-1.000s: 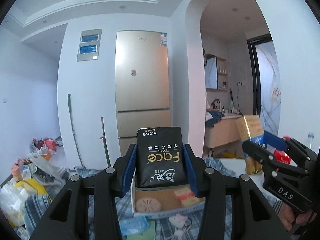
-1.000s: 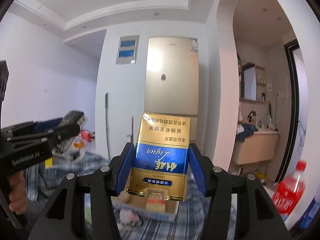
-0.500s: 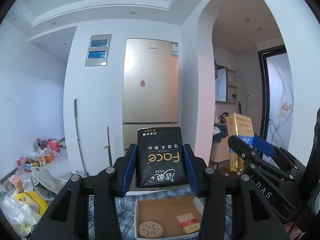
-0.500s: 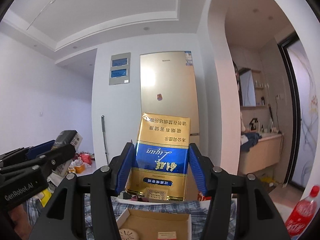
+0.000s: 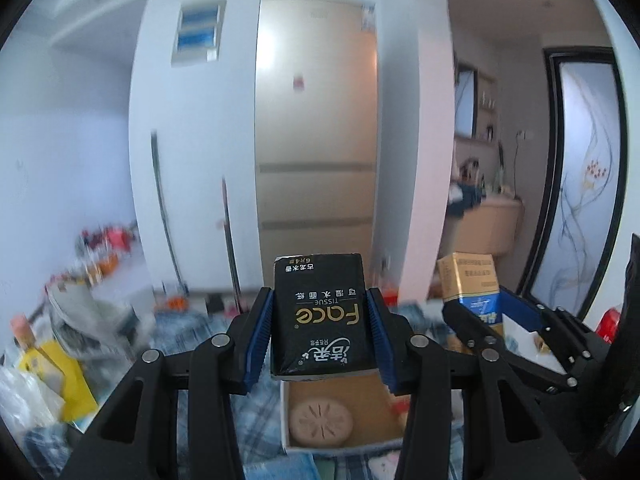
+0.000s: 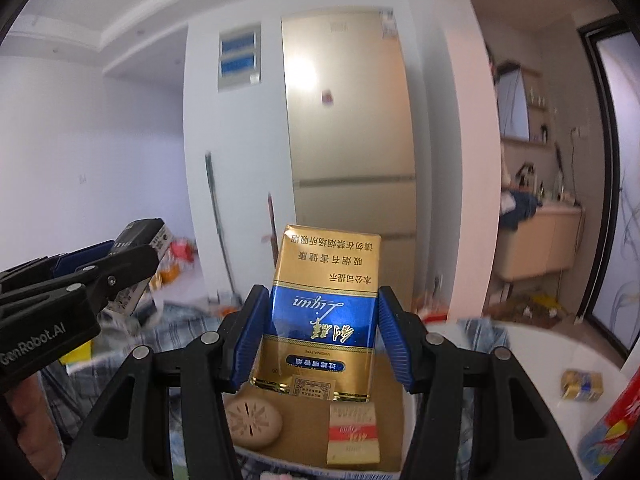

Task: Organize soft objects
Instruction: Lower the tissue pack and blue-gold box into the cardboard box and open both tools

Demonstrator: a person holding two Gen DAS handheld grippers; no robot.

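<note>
My left gripper (image 5: 320, 332) is shut on a black tissue pack (image 5: 322, 316) and holds it upright above an open cardboard box (image 5: 360, 412). My right gripper (image 6: 320, 336) is shut on a gold and blue pack (image 6: 320, 312), held above the same box (image 6: 308, 420). The box holds a round tan disc (image 5: 321, 423) and a small red and gold pack (image 6: 354, 434). The right gripper and its pack (image 5: 472, 284) show at the right of the left wrist view. The left gripper (image 6: 116, 276) shows at the left of the right wrist view.
The box sits on a blue checked cloth (image 5: 208, 332). Bags and clutter (image 5: 48, 360) lie at the left. A white round table (image 6: 560, 356) at the right carries a small gold pack (image 6: 582, 386) and a red bottle (image 6: 616, 432). A fridge (image 5: 316, 152) stands behind.
Both grippers have tilted down and dropped closer to the box since half a second ago, still holding their packs. The box now fills more of the lower view.
</note>
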